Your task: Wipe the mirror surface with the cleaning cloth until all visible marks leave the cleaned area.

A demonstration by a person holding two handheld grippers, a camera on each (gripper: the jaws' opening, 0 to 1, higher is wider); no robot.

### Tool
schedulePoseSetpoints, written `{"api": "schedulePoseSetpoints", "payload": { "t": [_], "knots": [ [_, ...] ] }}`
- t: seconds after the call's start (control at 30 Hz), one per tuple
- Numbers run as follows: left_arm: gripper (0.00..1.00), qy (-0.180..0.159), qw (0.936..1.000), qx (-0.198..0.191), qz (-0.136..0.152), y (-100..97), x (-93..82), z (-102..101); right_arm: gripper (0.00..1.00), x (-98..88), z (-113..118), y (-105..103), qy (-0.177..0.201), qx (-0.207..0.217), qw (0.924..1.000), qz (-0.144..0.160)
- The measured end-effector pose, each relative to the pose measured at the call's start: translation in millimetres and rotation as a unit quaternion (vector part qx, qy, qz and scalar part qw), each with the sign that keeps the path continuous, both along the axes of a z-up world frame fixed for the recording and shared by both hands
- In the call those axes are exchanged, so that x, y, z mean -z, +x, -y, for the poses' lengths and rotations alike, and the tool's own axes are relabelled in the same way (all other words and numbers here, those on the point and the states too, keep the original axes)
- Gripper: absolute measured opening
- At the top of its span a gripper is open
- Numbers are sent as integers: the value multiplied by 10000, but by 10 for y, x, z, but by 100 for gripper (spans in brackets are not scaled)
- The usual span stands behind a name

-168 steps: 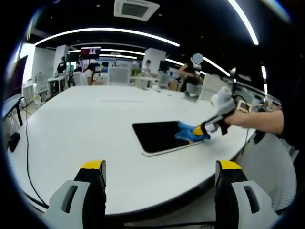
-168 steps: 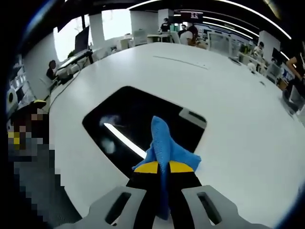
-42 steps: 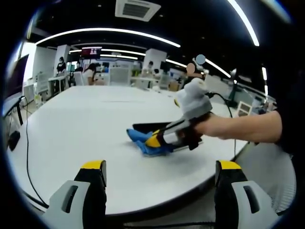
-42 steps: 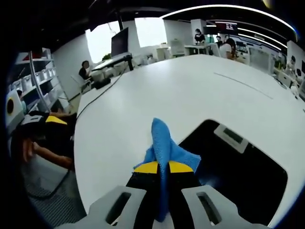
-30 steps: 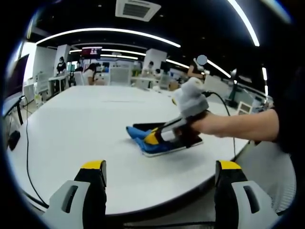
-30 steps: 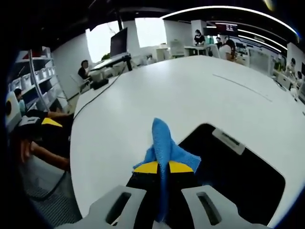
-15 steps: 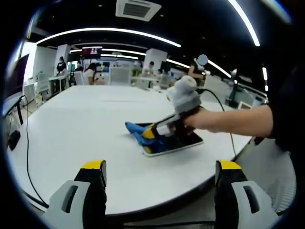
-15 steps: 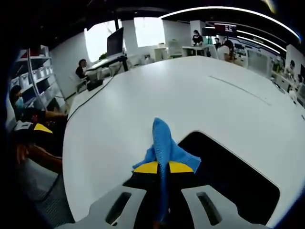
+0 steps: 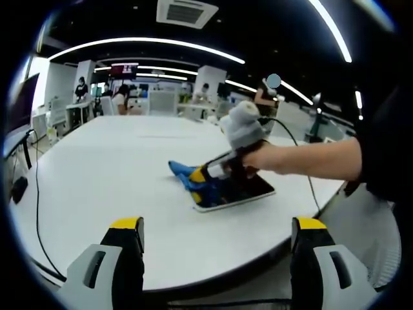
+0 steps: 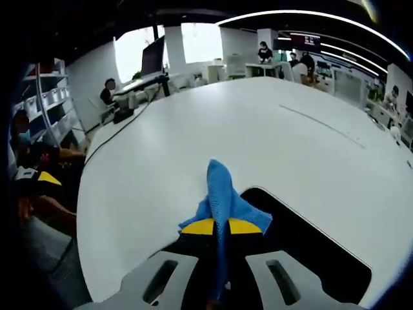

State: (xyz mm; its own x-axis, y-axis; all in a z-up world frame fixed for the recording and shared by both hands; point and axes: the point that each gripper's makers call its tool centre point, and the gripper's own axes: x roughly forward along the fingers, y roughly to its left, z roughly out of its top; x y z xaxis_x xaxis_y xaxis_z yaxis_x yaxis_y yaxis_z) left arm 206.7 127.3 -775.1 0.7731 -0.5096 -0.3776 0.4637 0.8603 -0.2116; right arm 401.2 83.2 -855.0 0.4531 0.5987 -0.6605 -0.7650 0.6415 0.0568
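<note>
One big white table carries the dark mirror, lying flat near its front edge. Right gripper, jaws pinched on the blue cleaning cloth, presses it at the mirror's corner, probably touching the glass. Left gripper hangs back off the table edge, jaws spread wide, nothing between them.

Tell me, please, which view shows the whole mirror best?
The left gripper view: the mirror lies nearly whole on the table, with the cloth at its corner. The right gripper view shows one dark corner behind the tongs.
</note>
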Motion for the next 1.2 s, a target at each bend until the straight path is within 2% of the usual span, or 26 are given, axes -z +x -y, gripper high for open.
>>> {"api": "schedulePoseSetpoints", "payload": {
  "t": [0.93,1.2],
  "knots": [
    [95,33,10000,17,-40,-8,12,2,1,-12,22,344,-133,216,9996,147],
    [95,50,10000,23,-53,-7,18,4,1,-18,23,354,-106,279,9995,99]
  ]
}}
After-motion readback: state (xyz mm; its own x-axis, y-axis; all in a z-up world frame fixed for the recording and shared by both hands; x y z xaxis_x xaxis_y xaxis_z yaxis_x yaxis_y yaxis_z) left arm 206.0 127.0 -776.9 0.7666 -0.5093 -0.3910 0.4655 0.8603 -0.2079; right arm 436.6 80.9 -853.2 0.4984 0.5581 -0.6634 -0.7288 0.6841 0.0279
